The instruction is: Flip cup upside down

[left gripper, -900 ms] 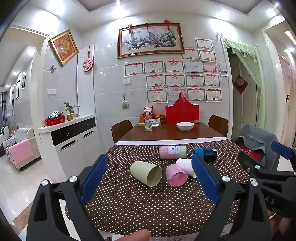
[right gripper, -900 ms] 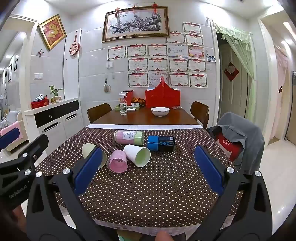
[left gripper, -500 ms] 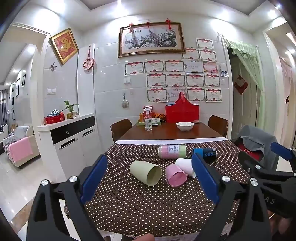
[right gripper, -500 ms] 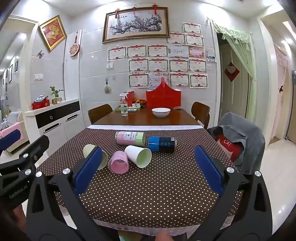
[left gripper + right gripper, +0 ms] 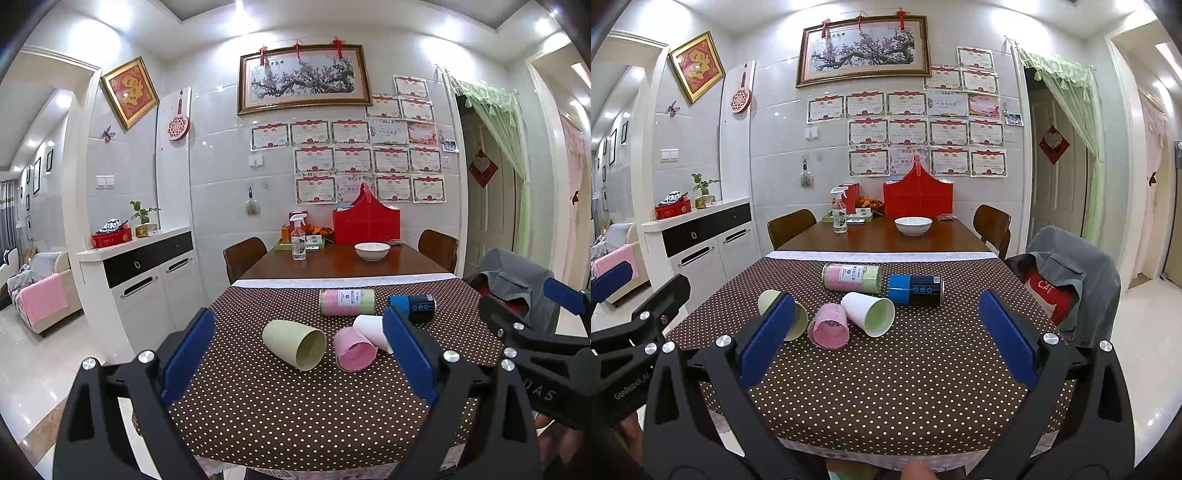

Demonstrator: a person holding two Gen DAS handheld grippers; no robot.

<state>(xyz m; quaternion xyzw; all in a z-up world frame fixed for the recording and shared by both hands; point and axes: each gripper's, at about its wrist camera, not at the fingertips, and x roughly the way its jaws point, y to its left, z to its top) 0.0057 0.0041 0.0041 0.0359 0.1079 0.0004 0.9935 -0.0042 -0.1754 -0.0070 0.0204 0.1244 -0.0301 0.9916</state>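
- A brown polka-dot tablecloth [image 5: 886,387] covers the near end of the dining table.
- Left gripper [image 5: 295,354] and right gripper [image 5: 882,336] hover above its near edge, jaws spread wide, holding nothing.
- Green cup [image 5: 295,342], pink cup [image 5: 829,325] and white cup [image 5: 870,313] lie on their sides beyond the fingertips, mouths toward the cameras.
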